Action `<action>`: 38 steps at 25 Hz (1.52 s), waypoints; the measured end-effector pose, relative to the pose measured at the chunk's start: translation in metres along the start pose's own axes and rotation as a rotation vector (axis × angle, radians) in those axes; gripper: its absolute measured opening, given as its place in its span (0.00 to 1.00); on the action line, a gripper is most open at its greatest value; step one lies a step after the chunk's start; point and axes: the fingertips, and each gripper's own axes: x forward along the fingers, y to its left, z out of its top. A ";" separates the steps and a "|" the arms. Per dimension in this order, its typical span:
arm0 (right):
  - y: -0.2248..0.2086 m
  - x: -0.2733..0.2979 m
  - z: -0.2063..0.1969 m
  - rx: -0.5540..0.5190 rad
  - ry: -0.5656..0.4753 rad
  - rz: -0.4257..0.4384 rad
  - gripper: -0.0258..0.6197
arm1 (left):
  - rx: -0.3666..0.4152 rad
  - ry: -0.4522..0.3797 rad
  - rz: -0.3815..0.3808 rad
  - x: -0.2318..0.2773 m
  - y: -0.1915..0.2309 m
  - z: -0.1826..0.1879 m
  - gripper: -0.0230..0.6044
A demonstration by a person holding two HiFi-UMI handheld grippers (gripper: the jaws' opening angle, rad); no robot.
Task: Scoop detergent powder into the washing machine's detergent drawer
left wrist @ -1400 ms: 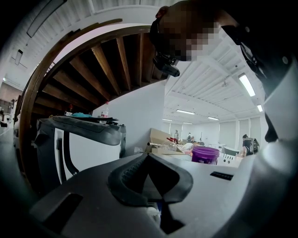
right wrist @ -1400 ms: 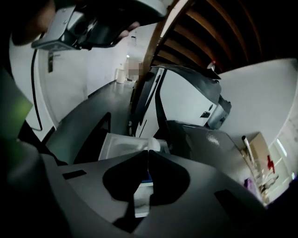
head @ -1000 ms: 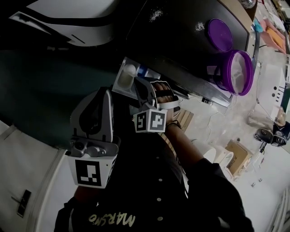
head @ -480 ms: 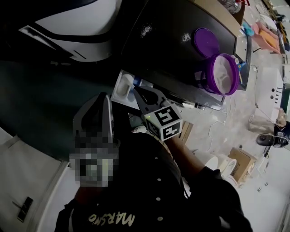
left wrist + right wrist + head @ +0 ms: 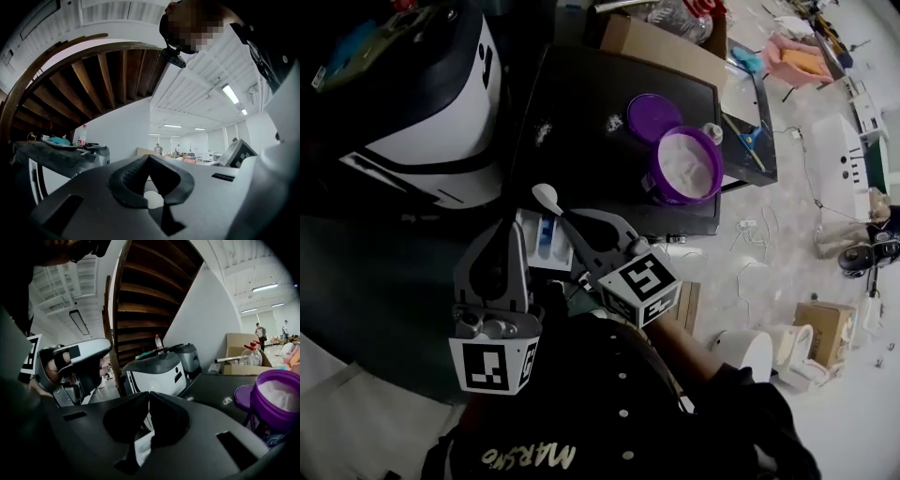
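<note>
scoop [image 5: 546, 194]: white plastic, judged light, stiff, a bit slippery. right gripper [image 5: 569, 217] clamped on its handle, the proper hold, just by drawer [image 5: 546, 242]. left gripper [image 5: 500, 234] clenched, empty. powder tub [image 5: 682, 169] open nearby.

Pale floor [image 5: 787, 253], wooden staircase [image 5: 150, 291], white wall [image 5: 122, 131]

Dark machine top [image 5: 581, 103]: open purple tub [image 5: 667, 195] of white powder [image 5: 684, 161] is set near the right edge; purple lid [image 5: 652, 117] is laid just beside it; powder spills [image 5: 542, 133] are scattered further left.
</note>
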 end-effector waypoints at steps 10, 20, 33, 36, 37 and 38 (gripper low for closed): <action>-0.109 -0.093 0.035 0.050 -0.089 -0.313 0.09 | 0.031 -0.057 -0.156 0.035 -0.046 0.026 0.06; -0.200 -0.175 0.015 0.058 0.090 -0.535 0.09 | 0.009 -0.054 -0.257 0.066 -0.072 0.021 0.06; -0.228 -0.166 -0.032 0.080 0.570 -0.464 0.09 | -0.018 -0.003 -0.304 0.094 -0.077 0.002 0.06; -0.230 -0.161 -0.039 0.098 0.596 -0.456 0.09 | -0.027 0.017 -0.307 0.099 -0.075 -0.005 0.06; -0.231 -0.160 -0.039 0.100 0.598 -0.457 0.09 | -0.029 0.021 -0.308 0.101 -0.074 -0.006 0.06; -0.231 -0.160 -0.039 0.100 0.597 -0.461 0.09 | -0.030 0.023 -0.308 0.102 -0.073 -0.007 0.06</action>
